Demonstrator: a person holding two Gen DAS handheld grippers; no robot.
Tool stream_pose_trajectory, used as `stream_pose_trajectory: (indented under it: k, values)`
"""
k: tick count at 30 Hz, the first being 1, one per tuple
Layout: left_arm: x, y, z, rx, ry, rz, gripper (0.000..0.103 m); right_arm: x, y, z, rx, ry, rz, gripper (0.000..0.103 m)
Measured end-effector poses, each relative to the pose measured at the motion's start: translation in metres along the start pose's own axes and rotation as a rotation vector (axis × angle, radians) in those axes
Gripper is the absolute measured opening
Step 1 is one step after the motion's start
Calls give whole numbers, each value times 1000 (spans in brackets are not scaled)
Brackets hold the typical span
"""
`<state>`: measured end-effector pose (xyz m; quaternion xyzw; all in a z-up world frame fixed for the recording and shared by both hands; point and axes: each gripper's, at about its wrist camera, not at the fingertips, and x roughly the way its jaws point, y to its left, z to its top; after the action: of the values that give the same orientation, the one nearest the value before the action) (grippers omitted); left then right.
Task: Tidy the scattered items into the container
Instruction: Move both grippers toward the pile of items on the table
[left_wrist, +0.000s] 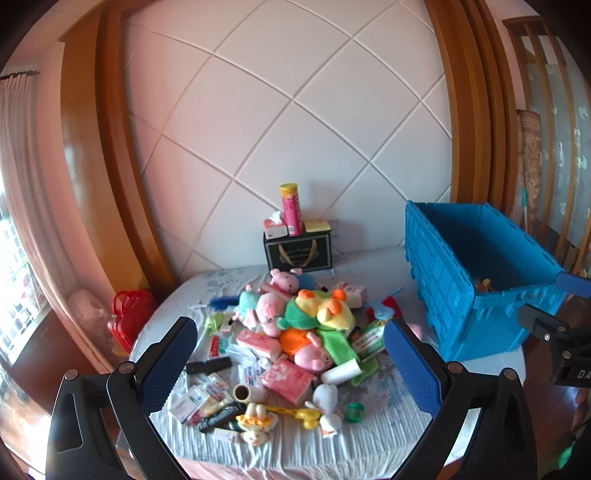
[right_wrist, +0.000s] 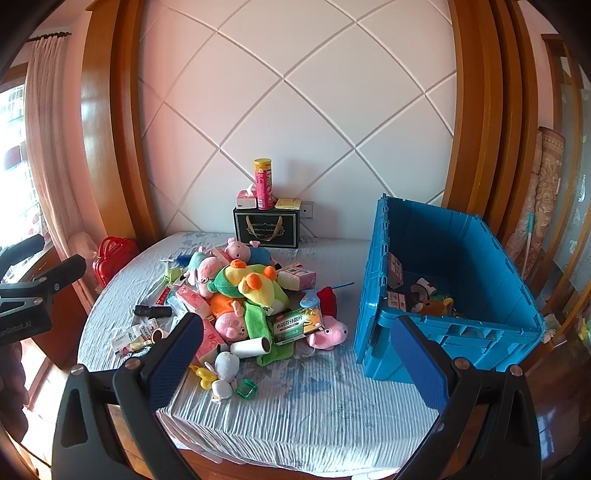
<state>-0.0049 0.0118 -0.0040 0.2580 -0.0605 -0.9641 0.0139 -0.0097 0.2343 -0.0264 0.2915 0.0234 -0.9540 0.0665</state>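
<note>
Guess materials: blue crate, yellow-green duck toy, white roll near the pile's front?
Blue crate: looks like rigid moulded plastic, ribbed walls, slight sheen.
Yellow-green duck toy: soft plush fabric, matte, squashed rounded shape.
White roll: probably paper or sticky sheet wound on a brown cardboard-looking core; hard to confirm.

toy pile (right_wrist: 240, 295) heaped left of open blue crate (right_wrist: 454, 295).
</note>
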Motion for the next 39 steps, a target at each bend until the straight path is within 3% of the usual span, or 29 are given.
stream_pose_trajectory:
  k: [11,18,26,33,39]
  values:
    - [23,-8,-15,-21,30,17,102,26,-16,-13,-8,24,53,103]
    - [64,-2,-30,3,78,20,102,61,-10,-22,-25,53,92,103]
    - [154,24,-76,55,147,14,102,139,15,-45,-65,145,98,103]
    - [252,48,-126,-11,318,-46,102,220,44,-67,-101,235,101,103]
    - [326,44,-154,-64,447,-97,102,271,58,-77,-136,286,56,103]
